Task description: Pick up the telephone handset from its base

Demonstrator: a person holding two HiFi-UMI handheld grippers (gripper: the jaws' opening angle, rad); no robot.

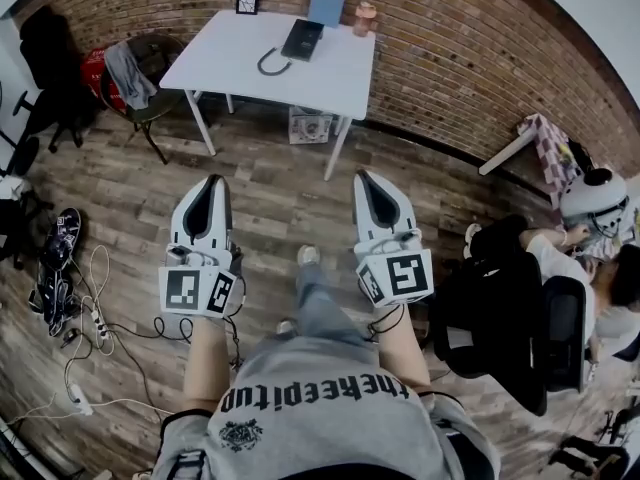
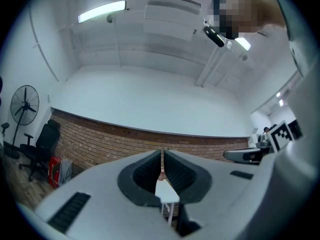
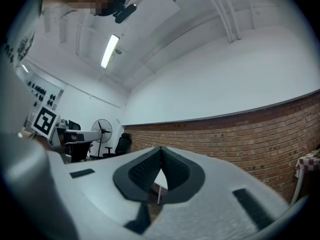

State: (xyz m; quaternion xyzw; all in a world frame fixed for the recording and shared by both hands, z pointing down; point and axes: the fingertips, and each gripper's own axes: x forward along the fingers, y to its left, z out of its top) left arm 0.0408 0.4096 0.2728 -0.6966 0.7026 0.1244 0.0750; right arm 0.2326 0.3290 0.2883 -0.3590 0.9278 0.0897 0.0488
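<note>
A dark telephone [image 1: 302, 40] lies on a white table [image 1: 330, 78] against the far brick wall, its cord [image 1: 268, 64] looping off its front left. From here I cannot tell the handset from the base. My left gripper [image 1: 216, 182] and my right gripper [image 1: 361, 177] are held side by side above the wooden floor, well short of the table, both pointing toward it. Each is shut with nothing between the jaws. In the left gripper view the left gripper [image 2: 162, 152] shows a sliver of the table [image 2: 166, 193] past its tips. The right gripper [image 3: 160, 149] is shut too.
On the table stand a blue box [image 1: 327, 4], a pink cup [image 1: 366, 16] and a small picture frame [image 1: 247, 0]. A box [image 1: 310, 125] sits under it. A chair with clothes [image 1: 135, 78] stands at the left, cables [image 1: 90, 313] lie on the floor, and a seated person [image 1: 560, 258] is at the right.
</note>
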